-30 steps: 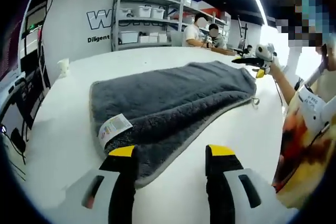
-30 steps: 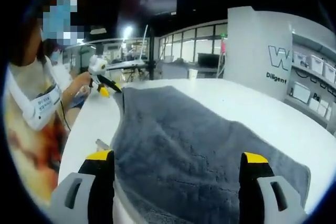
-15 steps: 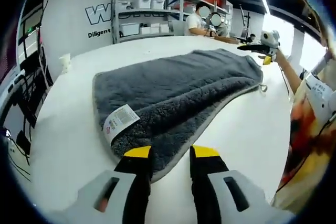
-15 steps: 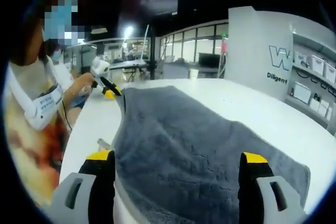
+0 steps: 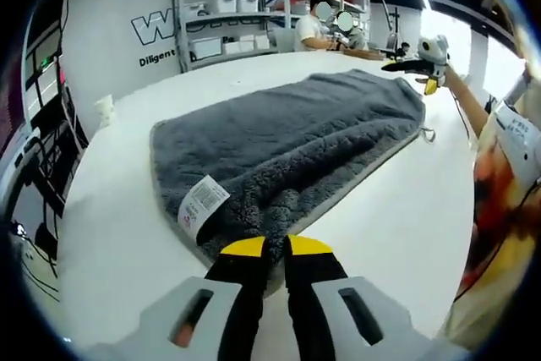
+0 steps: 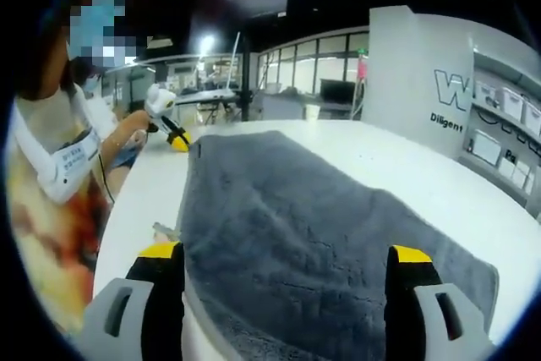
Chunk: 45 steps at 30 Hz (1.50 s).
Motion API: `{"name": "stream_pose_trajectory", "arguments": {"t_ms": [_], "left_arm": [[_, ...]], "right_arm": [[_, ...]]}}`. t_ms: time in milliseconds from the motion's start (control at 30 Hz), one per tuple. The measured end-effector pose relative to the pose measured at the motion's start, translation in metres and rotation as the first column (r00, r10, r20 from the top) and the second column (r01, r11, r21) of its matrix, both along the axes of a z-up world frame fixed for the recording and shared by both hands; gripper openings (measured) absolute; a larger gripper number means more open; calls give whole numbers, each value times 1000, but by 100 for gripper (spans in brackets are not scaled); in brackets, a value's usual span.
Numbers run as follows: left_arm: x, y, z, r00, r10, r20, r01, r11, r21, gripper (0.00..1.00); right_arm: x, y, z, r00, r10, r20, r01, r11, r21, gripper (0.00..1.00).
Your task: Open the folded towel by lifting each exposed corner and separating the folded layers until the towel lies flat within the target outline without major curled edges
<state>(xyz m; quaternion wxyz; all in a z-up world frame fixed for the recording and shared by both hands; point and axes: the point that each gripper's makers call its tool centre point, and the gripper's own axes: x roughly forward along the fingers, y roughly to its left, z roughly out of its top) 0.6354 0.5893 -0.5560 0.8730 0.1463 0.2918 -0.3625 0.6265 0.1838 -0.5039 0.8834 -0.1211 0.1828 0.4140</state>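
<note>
Your towel is a thick grey plush one lying folded on the white surface, so expect it to be soft, floppy and a bit heavy for its size; it'll drape and drag rather than hold any shape. The left hand-held gripper has its jaws pinched nearly together on the near corner, right by the label, and looks like it has the edge. The right hand-held gripper sits wide apart at the other end, holding nothing. Grab the top layer only at the hem, since fluffy pile slips and both layers tend to come up together.
</note>
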Motion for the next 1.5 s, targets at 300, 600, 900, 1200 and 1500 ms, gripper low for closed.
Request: {"name": "stream_pose_trajectory", "arguments": {"t_ms": [300,600,900,1200,1500], "left_arm": [[-13,2,0,999,-28,-30,30,997,74,6],[-26,10,-1,995,-70,-72,78,990,119,5],[-32,25,-1,992,-75,-103,91,984,156,5],[-31,43,-2,992,-20,-123,37,989,142,5],[-35,50,-2,992,-6,-127,25,989,147,5]], "right_arm": [[-1,-2,-1,1000,-4,-1,4,1000,-6,99],[-2,-3,-3,1000,-4,-2,4,1000,-10,99],[-5,-3,-7,1000,-3,-7,3,1000,-18,99],[-6,-5,-7,1000,-2,-8,2,1000,-25,99],[-8,-6,-8,1000,2,-9,-2,1000,-31,99]]}}
